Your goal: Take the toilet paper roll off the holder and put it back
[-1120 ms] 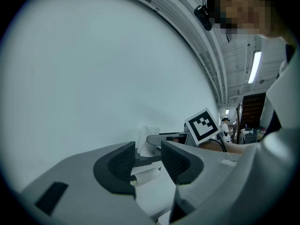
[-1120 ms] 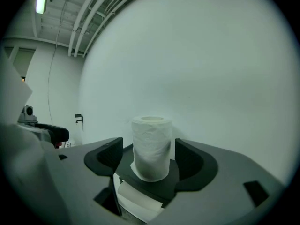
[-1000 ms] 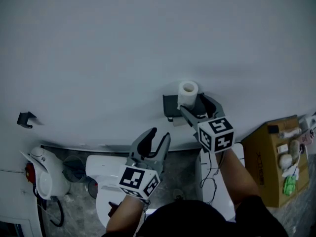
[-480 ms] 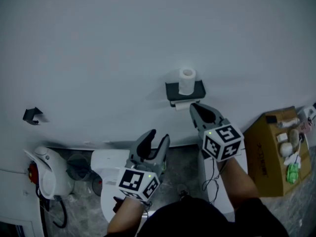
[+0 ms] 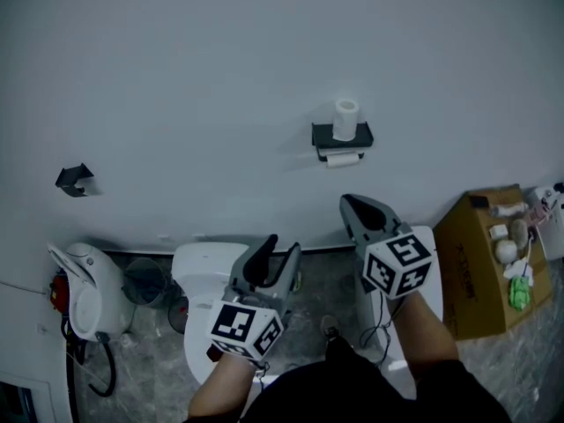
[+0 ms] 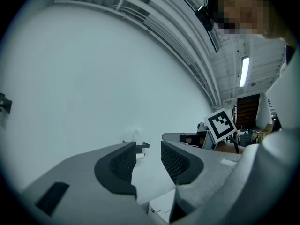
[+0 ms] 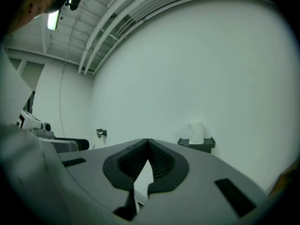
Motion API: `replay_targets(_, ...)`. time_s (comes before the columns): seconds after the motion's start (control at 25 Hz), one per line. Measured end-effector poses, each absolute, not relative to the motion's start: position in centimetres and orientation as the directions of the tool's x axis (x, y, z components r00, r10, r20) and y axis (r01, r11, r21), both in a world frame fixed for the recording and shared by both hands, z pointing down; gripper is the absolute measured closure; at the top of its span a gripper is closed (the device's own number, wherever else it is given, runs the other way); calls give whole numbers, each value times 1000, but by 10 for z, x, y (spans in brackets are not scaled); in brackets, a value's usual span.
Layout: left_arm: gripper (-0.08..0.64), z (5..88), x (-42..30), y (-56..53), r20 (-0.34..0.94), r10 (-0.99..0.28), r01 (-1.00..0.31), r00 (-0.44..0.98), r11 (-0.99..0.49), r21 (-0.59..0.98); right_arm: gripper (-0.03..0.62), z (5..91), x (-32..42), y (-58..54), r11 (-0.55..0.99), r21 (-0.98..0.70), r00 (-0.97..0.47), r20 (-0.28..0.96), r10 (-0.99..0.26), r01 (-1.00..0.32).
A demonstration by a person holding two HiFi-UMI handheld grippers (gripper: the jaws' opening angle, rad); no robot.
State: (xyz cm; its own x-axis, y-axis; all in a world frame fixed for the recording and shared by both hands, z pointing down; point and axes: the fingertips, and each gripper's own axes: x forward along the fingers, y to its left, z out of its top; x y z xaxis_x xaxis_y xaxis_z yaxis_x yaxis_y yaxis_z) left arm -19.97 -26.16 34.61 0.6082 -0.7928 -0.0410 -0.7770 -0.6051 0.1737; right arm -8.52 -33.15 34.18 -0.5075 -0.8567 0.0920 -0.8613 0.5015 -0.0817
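A white toilet paper roll (image 5: 345,118) stands upright on top of the black wall holder (image 5: 342,137), with a second roll (image 5: 343,159) hanging under it. My right gripper (image 5: 356,204) is shut and empty, well below the holder and clear of it. The right gripper view has the upright roll (image 7: 196,131) on the holder (image 7: 197,144) beyond the shut right gripper (image 7: 148,142). My left gripper (image 5: 280,248) is open and empty, lower left of the holder. In the left gripper view the left gripper (image 6: 148,150) frames the distant holder (image 6: 141,146).
A white toilet (image 5: 207,276) is below the left gripper. A cardboard box (image 5: 476,267) with small items stands at the right. A black hook (image 5: 75,180) is on the wall at the left, above a white appliance (image 5: 84,293) on the floor.
The right gripper let go of the roll, shut its jaws and drew back down from the holder. The roll stays upright on the holder. Both grippers are farther from the wall.
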Motion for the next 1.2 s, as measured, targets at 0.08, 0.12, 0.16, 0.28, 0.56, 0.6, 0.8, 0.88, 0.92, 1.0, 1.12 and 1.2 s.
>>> replay_targets(0.08, 402, 347, -211, -239, -44, -795, -777, 606, -602, 184, 595, 342, -94, -305, 499, -75, -504, 94, -859, -864)
replay_targets(0.12, 402, 349, -216, -228, -44, -794, -775, 606, -602, 190, 595, 343, -98, -293, 496, -74, -501, 96, -860, -865)
replay_targets(0.16, 404, 351, -219, -218, -43, -792, -773, 609, -604, 196, 595, 344, -100, -281, 493, -73, -498, 98, -862, -867)
replay_targets(0.28, 431, 359, -223, -195, -36, -784, -761, 620, -612, 213, 595, 349, -103, -251, 476, -72, -481, 109, -870, -877)
replay_targets(0.56, 548, 373, -199, -157, -40, -730, -698, 682, -667, 262, 595, 364, -81, -192, 412, -50, -415, 159, -896, -910)
replay_targets(0.6, 549, 374, -190, -152, -41, -716, -683, 697, -680, 267, 595, 364, -75, -185, 402, -46, -404, 163, -900, -914)
replay_targets(0.8, 549, 371, -150, -133, -39, -672, -641, 740, -722, 261, 595, 358, -43, -157, 376, -35, -376, 162, -912, -926)
replay_targets(0.88, 549, 371, -135, -126, -32, -669, -641, 743, -724, 254, 595, 356, -29, -146, 374, -36, -375, 156, -914, -927)
replay_targets(0.92, 549, 371, -128, -123, -29, -670, -643, 742, -723, 254, 595, 356, -22, -141, 374, -41, -376, 154, -914, -926)
replay_targets(1.0, 549, 371, -112, -117, -20, -676, -651, 736, -716, 253, 595, 356, -7, -129, 381, -54, -385, 149, -911, -923)
replay_targets(1.12, 549, 374, -84, -100, 1, -689, -668, 725, -702, 247, 595, 362, 18, -105, 404, -78, -412, 145, -900, -911)
replay_targets(1.2, 549, 377, -63, -81, 18, -700, -682, 714, -690, 243, 595, 367, 38, -83, 421, -89, -430, 149, -890, -903)
